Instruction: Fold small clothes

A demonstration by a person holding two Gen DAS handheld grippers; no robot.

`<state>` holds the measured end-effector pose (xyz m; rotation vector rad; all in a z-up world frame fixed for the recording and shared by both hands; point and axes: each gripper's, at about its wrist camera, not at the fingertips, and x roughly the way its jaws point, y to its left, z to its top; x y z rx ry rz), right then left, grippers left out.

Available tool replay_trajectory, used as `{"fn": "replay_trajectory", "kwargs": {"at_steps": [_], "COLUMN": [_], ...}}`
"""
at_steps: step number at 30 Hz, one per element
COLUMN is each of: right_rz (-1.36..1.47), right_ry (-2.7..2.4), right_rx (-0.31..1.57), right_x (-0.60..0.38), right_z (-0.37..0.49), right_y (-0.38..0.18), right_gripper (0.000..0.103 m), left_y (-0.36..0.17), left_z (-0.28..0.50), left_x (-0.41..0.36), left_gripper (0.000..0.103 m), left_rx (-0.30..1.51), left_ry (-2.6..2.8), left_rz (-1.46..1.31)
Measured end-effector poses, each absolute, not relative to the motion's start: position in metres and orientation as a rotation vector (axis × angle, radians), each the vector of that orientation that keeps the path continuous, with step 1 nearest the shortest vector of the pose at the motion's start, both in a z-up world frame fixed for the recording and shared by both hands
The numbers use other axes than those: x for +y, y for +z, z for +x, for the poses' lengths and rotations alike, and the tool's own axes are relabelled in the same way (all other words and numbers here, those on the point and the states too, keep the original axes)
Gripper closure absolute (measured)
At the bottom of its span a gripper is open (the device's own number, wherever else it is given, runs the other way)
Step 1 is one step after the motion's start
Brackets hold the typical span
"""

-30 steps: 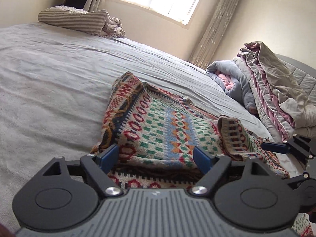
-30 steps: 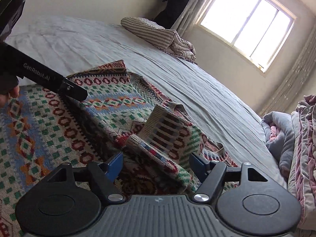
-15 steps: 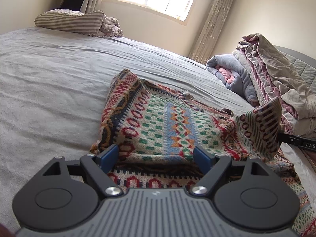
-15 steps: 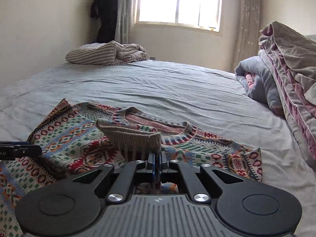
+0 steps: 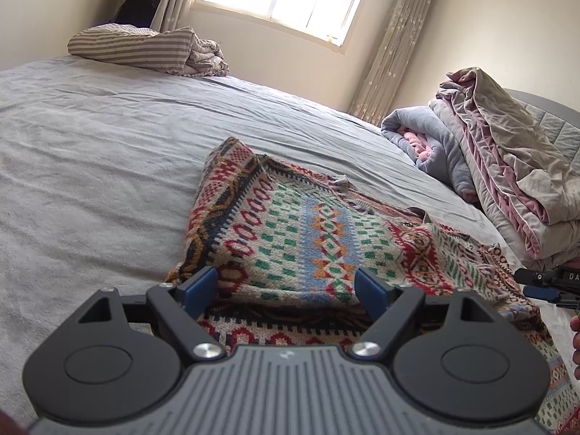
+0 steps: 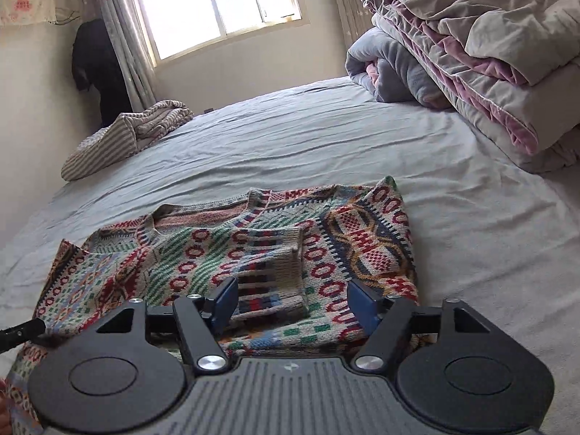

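I have the patterned knit sweater lying flat on the grey bed sheet, with one sleeve laid across its chest, the ribbed cuff pointing toward the neckline. My right gripper sits low over that sleeve with its fingers spread wide, one on each side of it, holding nothing. My left gripper is likewise open and empty, hovering at the sweater's near folded edge in the left wrist view. I judge the knit thick, soft and floppy, fairly light, with enough texture that the blue pads should not slip, though it will sag and drag if lifted from one point. For the next fold I would pinch through both layers at an outer edge or the hem corners, one gripper each, and carry them over together so the tucked sleeve stays put.
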<state>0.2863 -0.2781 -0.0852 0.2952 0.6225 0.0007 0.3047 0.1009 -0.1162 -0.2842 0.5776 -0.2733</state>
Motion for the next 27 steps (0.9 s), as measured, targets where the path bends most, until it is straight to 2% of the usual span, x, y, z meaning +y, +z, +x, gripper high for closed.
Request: {"fn": "replay_trajectory", "kwargs": {"at_steps": [4,5,7,8,9,15,20,22,24,26,27], "right_rz": [0.207,0.169,0.111,0.085,0.059,-0.016,-0.136,-0.176,-0.156,-0.111,-0.088], "right_ry": [-0.037,-0.042,-0.033,-0.02,-0.006,-0.064,-0.103,-0.105,-0.113,-0.114,-0.106], "right_rx": [0.684,0.708,0.704,0.696,0.688,0.565,0.701,0.674,0.667,0.668,0.665], "right_x": [-0.26,-0.252,-0.24,-0.234,-0.229,-0.229,-0.223,-0.221,-0.222,-0.228,-0.232], "right_z": [0.304,0.307,0.308,0.307,0.305,0.282,0.291,0.287,0.283,0.275,0.269], "right_y": [-0.096,-0.102,-0.107,-0.105,-0.102,-0.071,-0.107,-0.113,-0.107,-0.096,-0.09], "right_gripper": [0.038,0.054,0.073,0.09,0.091,0.094,0.094,0.094,0.089,0.072,0.069], "left_y": [-0.117,-0.116,-0.116,-0.116,-0.115,-0.113,-0.122,-0.12,-0.117,-0.112,-0.107], "left_z": [0.304,0.304,0.304,0.303,0.303,0.303,0.307,0.306,0.303,0.295,0.29], "left_x": [0.101,0.101,0.102,0.102,0.102,0.106,0.101,0.099,0.099,0.1,0.101], "left_gripper": [0.021,0.021,0.021,0.021,0.021,0.021,0.021,0.02,0.02,0.02,0.019], "left_rx": [0.569,0.57,0.566,0.564,0.561,0.554,0.613,0.625,0.645,0.66,0.662], "left_ry": [-0.269,-0.269,-0.269,-0.269,-0.267,-0.279,-0.286,-0.288,-0.284,-0.271,-0.266], "left_rz": [-0.291,-0.291,-0.293,-0.295,-0.298,-0.329,-0.268,-0.244,-0.212,-0.186,-0.17]}}
